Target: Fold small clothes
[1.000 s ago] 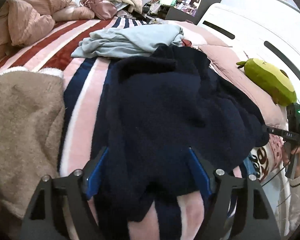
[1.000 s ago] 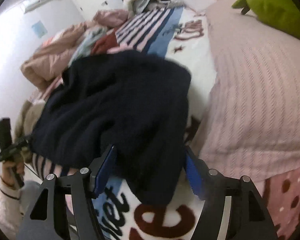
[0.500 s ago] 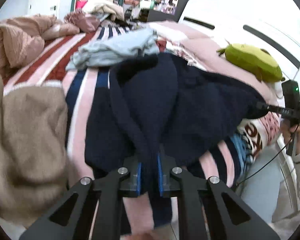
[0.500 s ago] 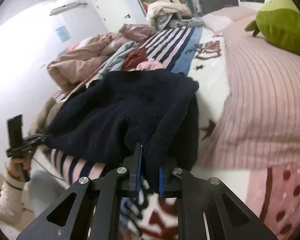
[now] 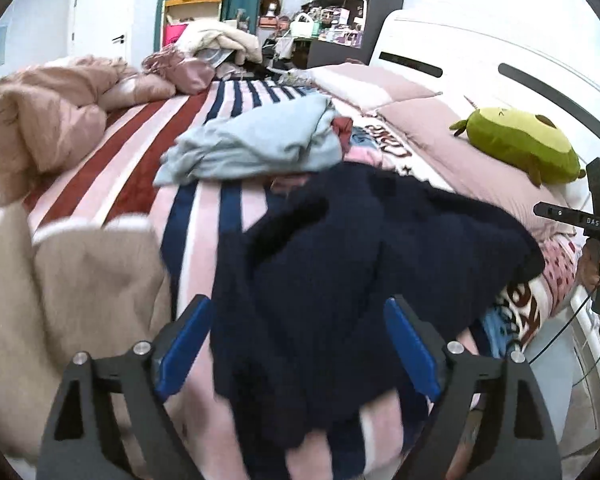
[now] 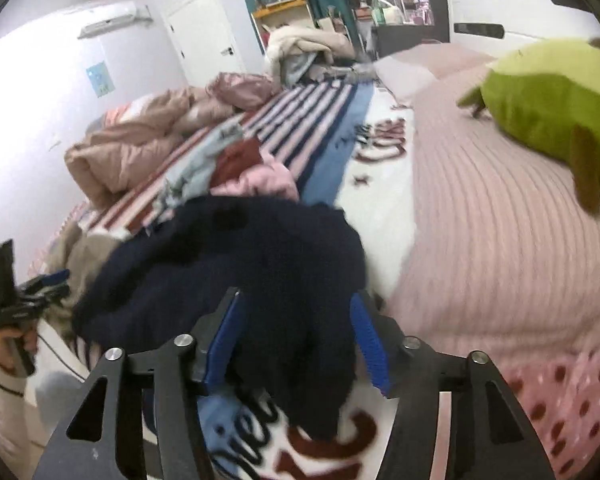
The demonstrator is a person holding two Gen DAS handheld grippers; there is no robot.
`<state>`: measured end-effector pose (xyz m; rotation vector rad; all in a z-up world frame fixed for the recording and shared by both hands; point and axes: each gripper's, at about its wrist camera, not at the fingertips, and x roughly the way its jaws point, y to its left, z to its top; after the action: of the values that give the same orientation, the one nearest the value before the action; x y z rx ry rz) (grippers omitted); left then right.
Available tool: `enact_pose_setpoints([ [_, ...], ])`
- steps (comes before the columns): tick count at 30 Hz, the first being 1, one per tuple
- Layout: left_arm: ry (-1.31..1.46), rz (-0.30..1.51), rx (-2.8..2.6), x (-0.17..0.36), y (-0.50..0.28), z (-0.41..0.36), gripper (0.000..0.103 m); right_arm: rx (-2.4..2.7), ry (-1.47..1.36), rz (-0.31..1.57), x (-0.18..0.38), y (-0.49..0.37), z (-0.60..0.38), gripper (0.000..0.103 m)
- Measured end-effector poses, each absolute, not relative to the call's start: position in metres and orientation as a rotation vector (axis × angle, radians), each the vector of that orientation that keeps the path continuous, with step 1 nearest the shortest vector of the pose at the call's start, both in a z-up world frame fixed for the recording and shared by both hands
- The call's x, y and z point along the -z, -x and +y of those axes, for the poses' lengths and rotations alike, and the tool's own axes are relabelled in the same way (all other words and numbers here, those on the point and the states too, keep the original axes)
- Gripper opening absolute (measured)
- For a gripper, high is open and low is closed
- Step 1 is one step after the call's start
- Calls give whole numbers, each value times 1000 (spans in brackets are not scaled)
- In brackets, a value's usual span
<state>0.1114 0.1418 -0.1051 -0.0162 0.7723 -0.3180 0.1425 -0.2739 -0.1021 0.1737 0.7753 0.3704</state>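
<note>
Sweater (image 5: 360,264) lies rumpled, seemingly half-folded, beside the avocado (image 5: 520,144); my grippers (image 5: 300,348) (image 6: 296,344) have just been opening, both released.

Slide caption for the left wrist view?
Open left tool above a dark navy garment on the striped blanket.

L gripper (image 5: 296,344) jaws just opened wide, pads off navy fleece garment (image 5: 364,264), which is draped on striped blanket (image 5: 204,216). Light-blue garment (image 5: 260,140) seen beyond.
</note>
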Motion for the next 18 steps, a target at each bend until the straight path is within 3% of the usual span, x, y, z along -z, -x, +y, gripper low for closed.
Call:
enact_pose_setpoints([
  [7, 77, 903, 285, 139, -205, 136, 85, -498, -176, 823, 110, -176, -223, 53],
  [9, 88, 915, 266, 149, -217, 138, 79, -508, -143, 841, 117, -178, -210, 53],
  [12, 145, 942, 323, 161, -227, 134, 44, -532, -109, 868, 130, -183, -201, 53],
  [13, 148, 953, 346, 163, -227, 132, 18, -544, -100, 874, 134, -184, -199, 53],
  [18, 138, 896, 328, 152, -227, 133, 13, -546, -86, 905, 149, -192, -193, 53],
])
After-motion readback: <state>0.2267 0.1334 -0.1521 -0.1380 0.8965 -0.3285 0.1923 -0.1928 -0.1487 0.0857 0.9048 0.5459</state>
